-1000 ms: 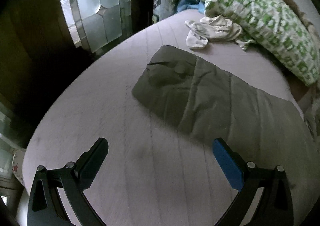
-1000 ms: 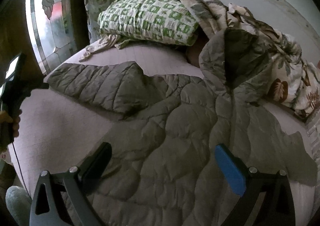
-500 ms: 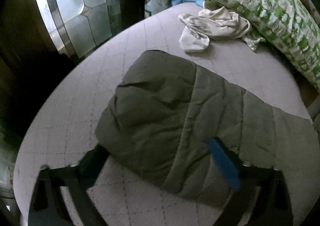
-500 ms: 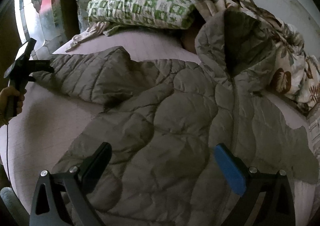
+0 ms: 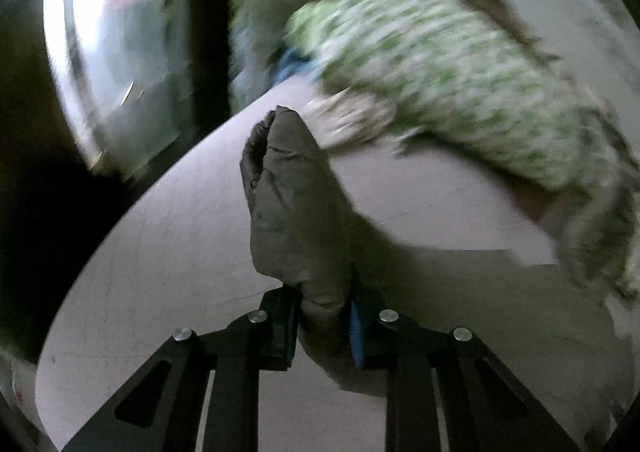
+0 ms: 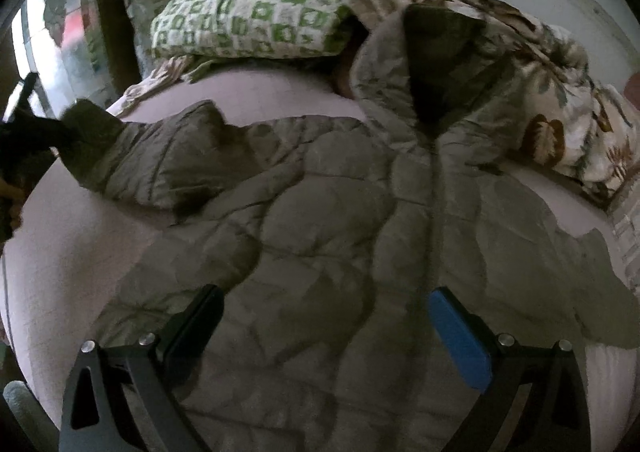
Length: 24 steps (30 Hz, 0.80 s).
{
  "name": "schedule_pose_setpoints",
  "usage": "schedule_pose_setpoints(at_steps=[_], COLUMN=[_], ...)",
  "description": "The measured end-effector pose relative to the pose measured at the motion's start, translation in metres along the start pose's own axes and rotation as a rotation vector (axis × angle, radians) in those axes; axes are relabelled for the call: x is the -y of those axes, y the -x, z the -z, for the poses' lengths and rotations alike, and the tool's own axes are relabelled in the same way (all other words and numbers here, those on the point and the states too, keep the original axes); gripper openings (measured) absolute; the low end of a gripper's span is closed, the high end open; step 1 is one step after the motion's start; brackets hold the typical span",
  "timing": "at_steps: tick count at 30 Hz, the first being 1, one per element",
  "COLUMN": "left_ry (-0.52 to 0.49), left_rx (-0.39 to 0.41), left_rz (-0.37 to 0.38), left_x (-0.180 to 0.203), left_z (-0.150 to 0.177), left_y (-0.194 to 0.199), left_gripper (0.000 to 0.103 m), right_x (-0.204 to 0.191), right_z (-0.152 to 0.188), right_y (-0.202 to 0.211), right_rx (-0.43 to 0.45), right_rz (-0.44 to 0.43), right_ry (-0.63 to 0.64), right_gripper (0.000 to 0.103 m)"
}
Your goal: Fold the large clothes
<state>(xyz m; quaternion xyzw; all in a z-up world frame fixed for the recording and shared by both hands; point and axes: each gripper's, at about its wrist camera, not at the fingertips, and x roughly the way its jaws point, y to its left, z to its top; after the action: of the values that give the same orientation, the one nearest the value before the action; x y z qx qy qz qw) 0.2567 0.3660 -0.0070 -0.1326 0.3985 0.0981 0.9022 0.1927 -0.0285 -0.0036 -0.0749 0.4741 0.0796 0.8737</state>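
My left claw (image 5: 324, 326) is clenched on the cuff end of the sleeve (image 5: 296, 212) of the olive quilted jacket (image 6: 320, 252), and the sleeve stands up out of the jaws, lifted clear of the bed (image 5: 160, 272). The left wrist view is blurred, so beyond it I make out only the green-patterned pillow (image 5: 448, 84) at the far side. My right claw (image 6: 324, 336) is released, jaws spread wide, hanging over the near hem of the jacket body and gripping nothing.

The jacket lies spread front up across the bed, hood (image 6: 436, 64) propped against the floral bedding (image 6: 560, 112) at the far right, held sleeve reaching to the far left.

It looks puffy and light, soft all through, with a smooth shell that I judge may slide between the pads. The padding will spring back, so a fold likely needs pressing flat. I think the cuff is a fair hold for bringing the sleeve across the chest; for the body, the hem corners or side seam look best, where the layers are thinner.
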Motion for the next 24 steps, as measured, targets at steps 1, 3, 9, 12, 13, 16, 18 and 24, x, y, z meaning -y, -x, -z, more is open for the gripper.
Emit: schedule_pose_setpoints(at_steps=[1, 3, 9, 12, 13, 16, 18, 24], left_ry=[-0.045, -0.122, -0.281, -0.345, -0.358, -0.412, -0.439, -0.500], left_rx=[0.026, 0.052, 0.074, 0.067, 0.062, 0.041, 0.028, -0.033], left_rz=[0.032, 0.075, 0.219, 0.254, 0.266, 0.302, 0.328, 0.417], left_x=[0.020, 0.052, 0.158, 0.204, 0.215, 0.258, 0.279, 0.356], left_z=[-0.002, -0.006, 0.000, 0.007, 0.012, 0.029, 0.044, 0.085], left_y=[0.017, 0.037, 0.072, 0.072, 0.073, 0.074, 0.076, 0.064], left_gripper=[0.021, 0.021, 0.021, 0.021, 0.021, 0.021, 0.021, 0.021], right_x=[0.007, 0.024, 0.078, 0.111, 0.117, 0.147, 0.164, 0.202], right_z=[0.002, 0.007, 0.021, 0.034, 0.037, 0.051, 0.060, 0.084], right_y=[0.002, 0.005, 0.007, 0.014, 0.016, 0.017, 0.017, 0.016], right_rx=[-0.001, -0.001, -0.025, -0.020, -0.020, -0.026, -0.026, -0.027], right_rz=[0.006, 0.020, 0.061, 0.082, 0.089, 0.109, 0.118, 0.134], right_ry=[-0.015, -0.044, -0.139, -0.197, -0.207, -0.251, -0.288, -0.369], right_gripper=[0.103, 0.103, 0.103, 0.103, 0.103, 0.103, 0.103, 0.103])
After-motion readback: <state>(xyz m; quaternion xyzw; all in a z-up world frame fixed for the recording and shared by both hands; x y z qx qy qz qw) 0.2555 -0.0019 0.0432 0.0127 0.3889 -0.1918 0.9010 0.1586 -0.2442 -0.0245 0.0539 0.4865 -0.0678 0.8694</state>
